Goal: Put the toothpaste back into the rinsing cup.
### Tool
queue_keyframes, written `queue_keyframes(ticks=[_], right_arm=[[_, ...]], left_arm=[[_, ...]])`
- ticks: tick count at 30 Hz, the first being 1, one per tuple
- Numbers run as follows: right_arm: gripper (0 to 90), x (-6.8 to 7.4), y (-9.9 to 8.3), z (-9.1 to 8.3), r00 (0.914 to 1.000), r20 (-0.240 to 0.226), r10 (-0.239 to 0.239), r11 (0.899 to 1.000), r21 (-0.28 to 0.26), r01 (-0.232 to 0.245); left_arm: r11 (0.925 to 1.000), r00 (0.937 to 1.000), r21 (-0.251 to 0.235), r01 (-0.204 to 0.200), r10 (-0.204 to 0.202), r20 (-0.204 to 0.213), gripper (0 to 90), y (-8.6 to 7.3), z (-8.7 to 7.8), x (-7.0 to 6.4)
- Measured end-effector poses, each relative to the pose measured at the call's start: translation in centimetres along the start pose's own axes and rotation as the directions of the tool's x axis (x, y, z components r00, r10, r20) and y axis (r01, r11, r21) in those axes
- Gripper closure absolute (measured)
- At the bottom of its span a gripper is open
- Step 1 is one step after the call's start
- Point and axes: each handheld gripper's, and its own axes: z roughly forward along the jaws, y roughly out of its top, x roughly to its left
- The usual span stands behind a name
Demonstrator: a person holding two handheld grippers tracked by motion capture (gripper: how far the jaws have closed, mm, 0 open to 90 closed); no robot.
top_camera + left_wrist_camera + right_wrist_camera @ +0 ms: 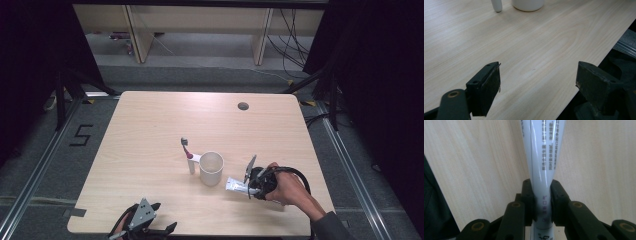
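Black jaws of the left gripper (537,82) stand wide apart over the table's (150,130) near edge, gripping nothing. Ahead of it and to its right stand a toothbrush (188,156) and a white cup (211,168). Just right of the cup, the right gripper (542,202) clamps a white toothpaste tube (544,157), which points toward the cup.

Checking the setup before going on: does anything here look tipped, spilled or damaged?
Nothing stands out. The white cup stands upright with the toothbrush upright beside it; no spill shows on the table. The right gripper pinches the toothpaste tube flat.
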Motion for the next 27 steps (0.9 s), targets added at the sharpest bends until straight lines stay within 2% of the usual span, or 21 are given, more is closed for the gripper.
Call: queue_keyframes(ticks=[1, 2, 3, 4, 5, 6, 7, 8, 9, 10, 13, 14, 16, 18, 19, 20, 22, 24, 25, 27], right_arm=[[76.0, 0.1, -0.3, -0.3, 0.9992, -0.001, 0.039, 0.999, -0.012, -0.039], [76.0, -0.1, -0.5, -0.6, 0.9997, 0.000, 0.025, 0.999, -0.032, -0.025], [76.0, 0.0, -0.7, -0.9, 0.9989, 0.001, 0.048, 0.998, -0.047, -0.047], [76.0, 0.0, -0.9, -1.1, 0.9989, -0.008, 0.047, 0.996, -0.075, -0.048], [75.9, -0.2, -1.1, -1.3, 0.9992, -0.013, 0.037, 0.994, -0.106, -0.038], [75.9, -0.1, -1.4, -1.7, 0.9979, -0.003, 0.065, 0.991, -0.121, -0.065], [76.0, -0.4, -1.6, -2.0, 0.9983, -0.001, 0.058, 0.988, -0.143, -0.057], [76.0, -0.5, -1.8, -2.2, 0.9981, -0.001, 0.062, 0.982, -0.181, -0.062], [76.0, -0.7, -2.0, -2.4, 0.9976, -0.010, 0.068, 0.978, -0.198, -0.069], [76.0, -0.7, -2.3, -2.6, 0.9965, 0.013, 0.083, 0.968, -0.238, -0.078], [75.9, -1.3, -2.8, -3.2, 0.9932, 0.021, 0.115, 0.948, -0.302, -0.103], [75.9, -1.3, -2.9, -3.4, 0.9893, 0.025, 0.144, 0.938, -0.321, -0.128], [75.9, -1.7, -3.2, -3.8, 0.9881, 0.017, 0.153, 0.923, -0.359, -0.137], [75.9, -1.9, -3.4, -4.1, 0.9820, 0.023, 0.187, 0.905, -0.394, -0.163], [76.0, -2.1, -3.4, -4.1, 0.9835, 0.033, 0.178, 0.895, -0.421, -0.148], [75.9, -2.3, -3.4, -4.2, 0.9837, 0.036, 0.176, 0.885, -0.443, -0.142], [75.9, -2.5, -3.6, -4.4, 0.9797, 0.024, 0.199, 0.860, -0.484, -0.163], [75.9, -2.8, -3.7, -4.7, 0.9760, 0.015, 0.217, 0.834, -0.523, -0.178], [75.9, -2.9, -3.8, -4.8, 0.9724, 0.011, 0.233, 0.815, -0.548, -0.189], [75.9, -3.1, -3.9, -5.1, 0.9680, -0.002, 0.251, 0.789, -0.579, -0.205]], left_arm=[[0.9999, 1.0000, 0.008, -0.008, 0.008, -0.003, 19.5, 0.0, 0.0, 0.0], [0.9997, 0.9999, -0.018, 0.016, -0.016, 0.005, 19.5, -0.1, 0.1, -0.2], [0.9997, 0.9999, -0.021, 0.014, -0.014, 0.007, 19.5, -0.1, 0.1, -0.2], [0.9999, 0.9999, 0.002, -0.015, 0.015, -0.003, 19.5, 0.0, 0.0, 0.1], [1.0000, 1.0000, 0.001, -0.007, 0.007, -0.006, 19.5, 0.0, 0.0, 0.0], [1.0000, 1.0000, 0.001, -0.004, 0.004, 0.001, 19.5, 0.0, 0.0, 0.0], [0.9999, 0.9999, 0.005, -0.011, 0.011, -0.006, 19.5, 0.0, 0.0, 0.1], [0.9997, 0.9999, -0.017, 0.016, -0.016, 0.004, 19.5, -0.1, 0.1, -0.2], [0.9999, 0.9999, 0.007, -0.009, 0.009, -0.007, 19.5, -0.1, 0.0, 0.1], [1.0000, 1.0000, 0.004, -0.005, 0.005, -0.004, 19.5, 0.0, 0.1, 0.1], [0.9999, 0.9999, 0.011, -0.012, 0.012, -0.010, 18.5, -0.1, 0.0, 0.1], [1.0000, 1.0000, 0.004, -0.001, 0.001, -0.001, 18.5, -0.1, 0.1, 0.0], [0.9995, 0.9997, -0.017, 0.026, -0.026, 0.000, 18.5, -0.1, 0.2, -0.1], [0.9998, 0.9999, -0.013, 0.017, -0.017, 0.003, 18.4, -0.1, 0.2, -0.1], [1.0000, 1.0000, 0.003, -0.002, 0.002, 0.002, 18.4, -0.1, 0.1, 0.1], [0.9997, 0.9998, -0.015, 0.018, -0.018, 0.003, 18.4, -0.1, 0.3, -0.1], [0.9996, 0.9997, -0.016, 0.024, -0.024, 0.002, 18.4, -0.1, 0.3, -0.1], [1.0000, 1.0000, 0.001, -0.003, 0.003, 0.003, 18.3, -0.2, 0.2, 0.1], [0.9996, 0.9997, -0.017, 0.023, -0.023, 0.004, 18.3, -0.2, 0.3, -0.1], [0.9994, 0.9996, -0.020, 0.028, -0.028, 0.000, 18.2, -0.1, 0.3, -0.1]])
